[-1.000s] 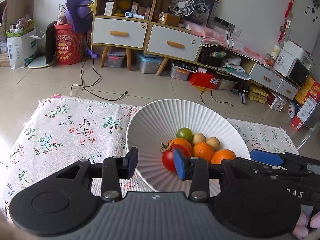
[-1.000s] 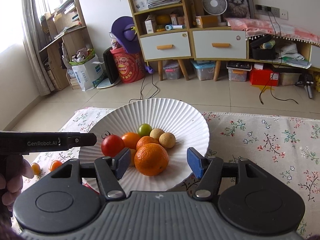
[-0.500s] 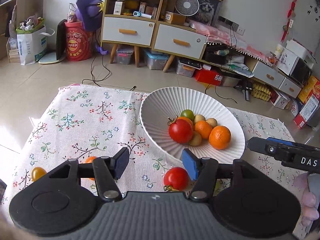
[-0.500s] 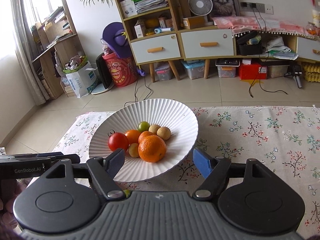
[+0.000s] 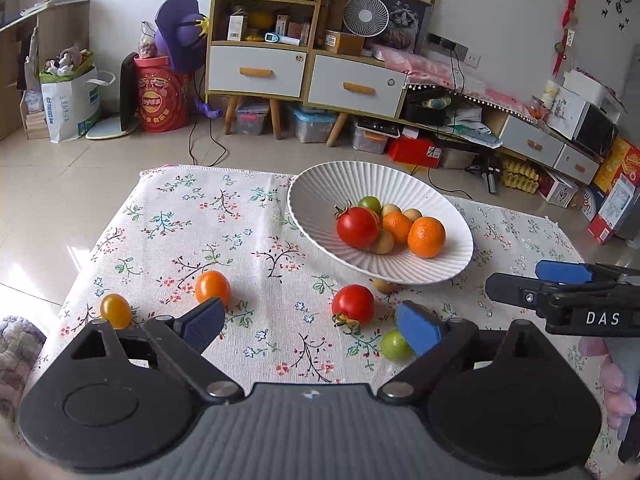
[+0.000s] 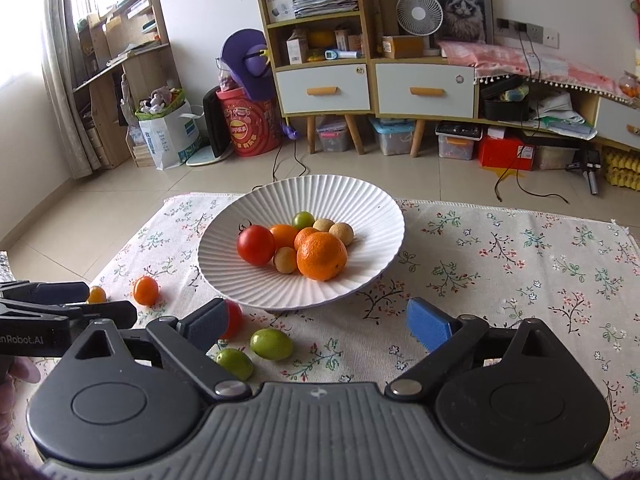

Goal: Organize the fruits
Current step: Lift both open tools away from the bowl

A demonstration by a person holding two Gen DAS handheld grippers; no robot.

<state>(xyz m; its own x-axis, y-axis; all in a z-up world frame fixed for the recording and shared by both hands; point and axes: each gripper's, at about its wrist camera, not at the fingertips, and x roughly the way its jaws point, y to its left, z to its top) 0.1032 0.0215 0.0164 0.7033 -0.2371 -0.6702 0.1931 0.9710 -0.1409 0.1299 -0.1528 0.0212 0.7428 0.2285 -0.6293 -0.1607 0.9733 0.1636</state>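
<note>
A white ribbed bowl (image 5: 320, 188) (image 6: 360, 200) holds a red tomato (image 5: 357, 227), oranges (image 5: 426, 237), a green fruit and small tan fruits. On the floral cloth in front of it lie a red tomato (image 5: 353, 303), an orange tomato (image 5: 213, 287), a yellow tomato (image 5: 115, 310), a small tan fruit (image 5: 383, 285) and a green fruit (image 5: 394, 345). The right wrist view shows two green fruits (image 6: 271, 344) (image 6: 235, 362). My left gripper (image 5: 310, 326) is open and empty above the loose fruits. My right gripper (image 6: 316, 324) is open and empty, near the bowl's front.
The floral cloth (image 6: 520, 264) covers a low table. The right gripper shows at the right of the left wrist view (image 5: 560, 292). Behind the table is tiled floor, a wooden cabinet (image 6: 332, 40), a red tub (image 5: 162, 98) and boxes.
Both grippers have pulled back from the bowl and opened wider. The loose fruits on the cloth have come into view.
</note>
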